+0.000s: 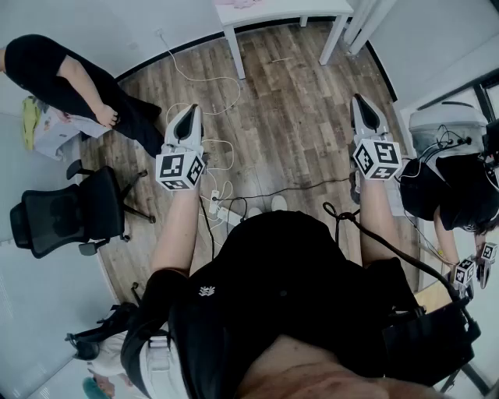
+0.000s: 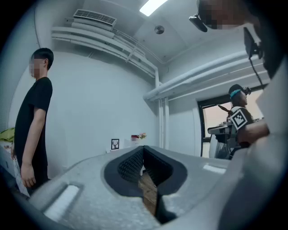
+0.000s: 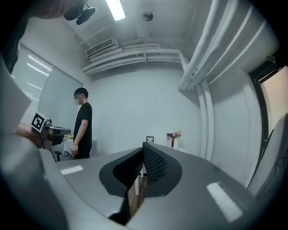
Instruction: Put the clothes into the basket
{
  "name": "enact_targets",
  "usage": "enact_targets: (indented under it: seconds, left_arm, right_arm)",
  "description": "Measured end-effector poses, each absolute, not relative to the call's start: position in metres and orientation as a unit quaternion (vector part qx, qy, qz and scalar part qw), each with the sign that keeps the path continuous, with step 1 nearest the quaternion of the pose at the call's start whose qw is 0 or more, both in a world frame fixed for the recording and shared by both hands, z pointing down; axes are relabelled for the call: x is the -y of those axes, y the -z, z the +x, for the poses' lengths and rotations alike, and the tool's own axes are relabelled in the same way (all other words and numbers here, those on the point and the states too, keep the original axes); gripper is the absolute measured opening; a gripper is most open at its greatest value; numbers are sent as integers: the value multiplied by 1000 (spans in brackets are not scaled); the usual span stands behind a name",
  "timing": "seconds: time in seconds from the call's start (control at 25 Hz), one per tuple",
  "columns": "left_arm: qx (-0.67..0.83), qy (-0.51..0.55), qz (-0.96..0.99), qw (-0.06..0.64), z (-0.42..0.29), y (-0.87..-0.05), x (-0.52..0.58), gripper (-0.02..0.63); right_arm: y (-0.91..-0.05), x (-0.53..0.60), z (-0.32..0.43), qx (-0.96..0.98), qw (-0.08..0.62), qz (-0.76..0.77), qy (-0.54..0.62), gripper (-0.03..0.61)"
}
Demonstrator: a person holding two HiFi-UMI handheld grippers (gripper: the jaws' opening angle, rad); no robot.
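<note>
The task looks not yet begun, as far as these views show. The person holds both tools out in front at about waist height, pointing roughly level over the bare wooden floor [image 1: 288,125]. The left gripper [image 1: 188,115] has its jaws pressed together with nothing between them; its own view shows the ribbed pads meeting at the tip and only floor through the slit below. The right gripper [image 1: 365,105] is also closed on nothing, its pads meeting in the same way. No basket shows in any view, and no clothes can be named with certainty. A pale and yellow-green heap [image 1: 40,125] lies at the far left, just beside a standing person in black [image 1: 74,82]; it may be cloth, but it is too small and too near the frame edge to tell. Between the two tools lie only loose cables and a power strip [image 1: 217,207] on the floor. An office chair [image 1: 66,214] stands near left, a white table [image 1: 273,14] at the far side, and a second person [image 1: 456,195] stands at the right. By my reading everything is left to do: find the clothes, pick them up and carry them to the basket.
</note>
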State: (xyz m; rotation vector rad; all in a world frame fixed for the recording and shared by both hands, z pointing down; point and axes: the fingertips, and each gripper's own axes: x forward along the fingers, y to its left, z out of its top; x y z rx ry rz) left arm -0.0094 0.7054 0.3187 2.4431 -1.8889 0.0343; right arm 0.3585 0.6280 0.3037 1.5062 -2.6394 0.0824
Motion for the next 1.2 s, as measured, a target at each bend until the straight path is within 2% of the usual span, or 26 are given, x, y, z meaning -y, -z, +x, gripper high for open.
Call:
enact_targets:
  seconds: [0.76, 1.2]
  left_arm:
    - [633, -25, 774, 13, 13, -319, -641, 0]
    - [613, -17, 790, 4, -20, -328, -505, 0]
  right_arm:
    - [-330, -542, 380, 875, 38, 480, -52, -5]
    - [-347, -440, 368, 859, 56, 506, -54, -5]
